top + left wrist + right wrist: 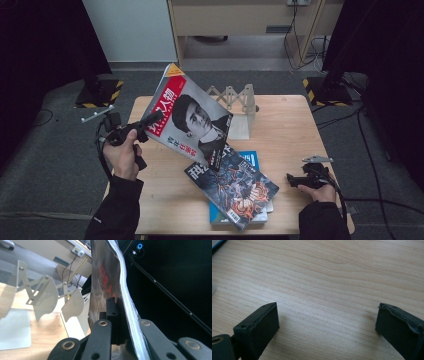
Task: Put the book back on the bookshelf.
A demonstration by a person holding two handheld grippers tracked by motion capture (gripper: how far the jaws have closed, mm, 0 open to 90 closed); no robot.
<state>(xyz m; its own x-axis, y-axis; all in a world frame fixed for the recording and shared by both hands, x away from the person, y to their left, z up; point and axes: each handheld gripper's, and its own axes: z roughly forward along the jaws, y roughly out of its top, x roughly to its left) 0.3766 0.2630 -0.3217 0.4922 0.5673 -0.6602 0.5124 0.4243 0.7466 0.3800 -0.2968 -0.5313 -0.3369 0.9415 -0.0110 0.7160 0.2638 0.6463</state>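
We lift the portrait magazine point(192, 120), left hand-held gripper point(150, 121) clamped on its edge; right hand-held gripper point(295, 179) gapes empty; next, slot it into the rack point(239, 107).

The left gripper point(148, 123) is held raised in the left hand point(121, 156), its jaws clamped shut. The right gripper point(291, 179) is rested low in the right hand point(320, 191), apparently near level, its jaws spread wide apart with nothing between.
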